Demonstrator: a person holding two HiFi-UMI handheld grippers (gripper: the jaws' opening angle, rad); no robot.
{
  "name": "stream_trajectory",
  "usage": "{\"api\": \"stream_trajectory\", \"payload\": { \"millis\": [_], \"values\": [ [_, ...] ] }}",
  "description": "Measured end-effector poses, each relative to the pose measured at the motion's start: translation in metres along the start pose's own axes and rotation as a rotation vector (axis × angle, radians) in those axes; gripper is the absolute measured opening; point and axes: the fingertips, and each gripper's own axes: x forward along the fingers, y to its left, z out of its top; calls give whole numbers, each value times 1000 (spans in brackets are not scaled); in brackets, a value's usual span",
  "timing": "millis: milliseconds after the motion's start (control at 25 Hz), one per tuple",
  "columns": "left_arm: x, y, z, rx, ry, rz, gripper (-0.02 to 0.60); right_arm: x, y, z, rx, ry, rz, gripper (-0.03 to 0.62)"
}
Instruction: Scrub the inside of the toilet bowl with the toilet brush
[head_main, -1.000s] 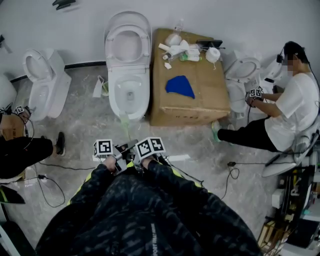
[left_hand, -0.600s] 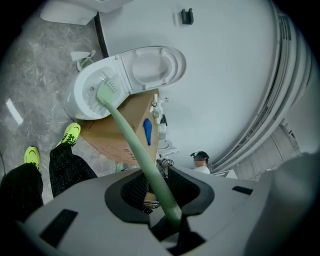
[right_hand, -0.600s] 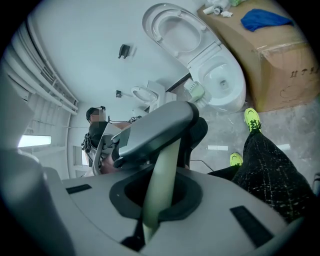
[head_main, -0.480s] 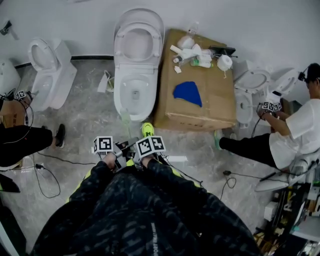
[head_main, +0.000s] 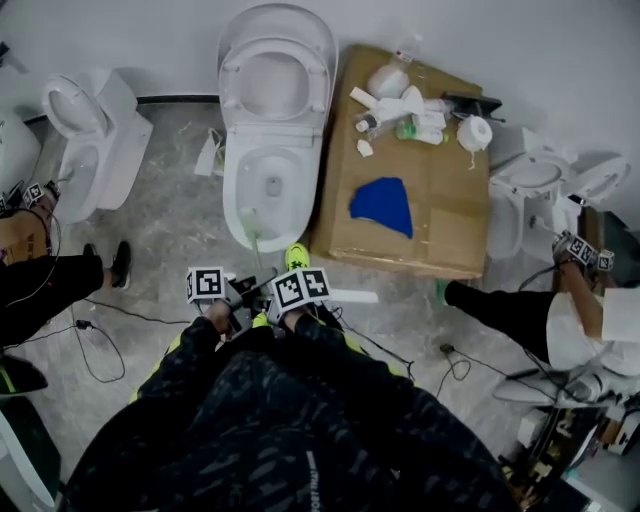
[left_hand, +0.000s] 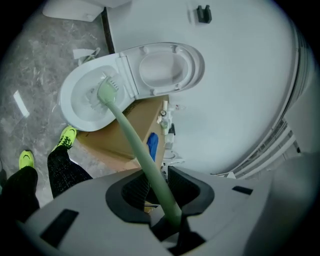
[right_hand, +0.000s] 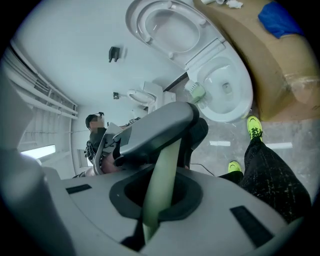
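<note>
Grey stone floor (head_main: 170, 230) runs up to the white toilet bowl (head_main: 270, 190), lid raised, beside a cardboard box (head_main: 440, 200). Your left gripper (left_hand: 160, 189) and right gripper (right_hand: 159, 196) are both clamped on the pale green handle of the toilet brush (left_hand: 131, 135), whose bristle head reaches just inside the bowl's near side. Scrubbing looks barely begun, so most of the inner wall is likely left. Compared with a second ago you stand closer, a yellow shoe (head_main: 296, 257) shows by the bowl's foot, and the head has passed over the front rim.
</note>
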Motion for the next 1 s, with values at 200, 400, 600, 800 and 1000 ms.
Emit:
{"api": "stream_trajectory", "payload": {
  "millis": [200,400,600,800,1000],
  "values": [
    [42,4,52,-54,-34,6,110,-12,-20,61,-4,50,11,18],
    [83,15,99,-69,-45,49,110,-22,-44,117,18,69,26,18],
    [118,30,141,-58,-50,55,112,-22,-72,165,27,64,39,18],
    [137,52,176,-81,-41,19,112,-3,-99,201,39,47,23,18],
    [152,98,225,-95,-39,-11,112,28,-140,249,19,20,-31,17]
  ]
}}
